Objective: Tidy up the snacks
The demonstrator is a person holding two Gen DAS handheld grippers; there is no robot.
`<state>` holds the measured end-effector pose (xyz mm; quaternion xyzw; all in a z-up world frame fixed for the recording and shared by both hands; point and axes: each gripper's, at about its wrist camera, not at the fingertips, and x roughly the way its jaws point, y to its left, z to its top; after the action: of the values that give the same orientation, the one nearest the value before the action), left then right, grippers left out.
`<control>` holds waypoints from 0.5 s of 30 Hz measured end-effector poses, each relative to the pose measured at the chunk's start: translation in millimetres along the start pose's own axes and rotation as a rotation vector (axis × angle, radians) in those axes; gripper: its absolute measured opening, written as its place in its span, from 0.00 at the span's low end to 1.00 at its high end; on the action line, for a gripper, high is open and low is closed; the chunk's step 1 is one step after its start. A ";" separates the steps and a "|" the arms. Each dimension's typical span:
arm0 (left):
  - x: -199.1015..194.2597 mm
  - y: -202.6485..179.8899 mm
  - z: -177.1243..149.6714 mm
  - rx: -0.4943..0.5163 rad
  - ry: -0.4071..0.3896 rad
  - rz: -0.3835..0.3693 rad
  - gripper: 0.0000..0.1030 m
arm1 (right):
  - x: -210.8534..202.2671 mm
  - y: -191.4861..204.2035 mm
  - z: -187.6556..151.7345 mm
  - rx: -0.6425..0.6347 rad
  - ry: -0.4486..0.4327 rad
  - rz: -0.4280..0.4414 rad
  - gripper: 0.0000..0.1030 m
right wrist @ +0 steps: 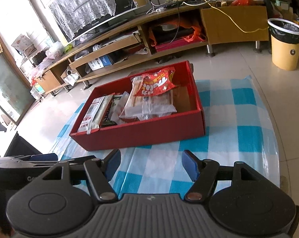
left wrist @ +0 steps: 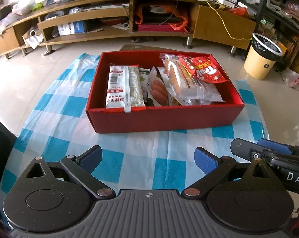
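A red cardboard box [left wrist: 165,117] [right wrist: 141,132] stands on the blue-and-white checked tablecloth. Inside lie several snack packs: a long white pack [left wrist: 117,87] at the left, a sausage pack [left wrist: 157,91] in the middle, a clear bread pack [left wrist: 185,81] [right wrist: 149,105] and a red bag [left wrist: 205,69] [right wrist: 157,83] on top at the right. My left gripper [left wrist: 148,159] is open and empty, near the table's front edge. My right gripper [right wrist: 150,164] is open and empty, beside the left one; it shows in the left wrist view [left wrist: 268,152].
The checked tablecloth [left wrist: 129,158] [right wrist: 238,138] covers a round table. A long wooden TV stand [left wrist: 119,19] [right wrist: 169,31] runs along the back across the tiled floor. A yellow waste bin [left wrist: 262,57] [right wrist: 284,43] stands at the right.
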<state>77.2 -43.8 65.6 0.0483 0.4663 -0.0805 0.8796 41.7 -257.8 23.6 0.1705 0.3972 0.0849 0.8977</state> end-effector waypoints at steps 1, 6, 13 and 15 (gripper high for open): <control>-1.1 -0.3 -1.5 0.003 0.001 -0.002 0.98 | -1.6 -0.3 -2.0 0.003 0.001 0.001 0.65; -5.9 -1.7 -10.5 0.024 0.002 0.001 0.98 | -6.9 -1.0 -12.0 0.016 0.014 0.011 0.65; -10.0 -0.9 -19.9 0.032 0.006 0.001 0.98 | -11.2 0.1 -21.9 0.010 0.022 0.015 0.65; -10.4 -0.5 -21.3 0.032 0.009 0.003 0.98 | -11.3 0.4 -23.4 0.008 0.025 0.016 0.65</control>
<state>54.0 -39.9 62.3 0.0633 0.4689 -0.0866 0.8767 16.8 -255.1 16.8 0.1764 0.4073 0.0924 0.8913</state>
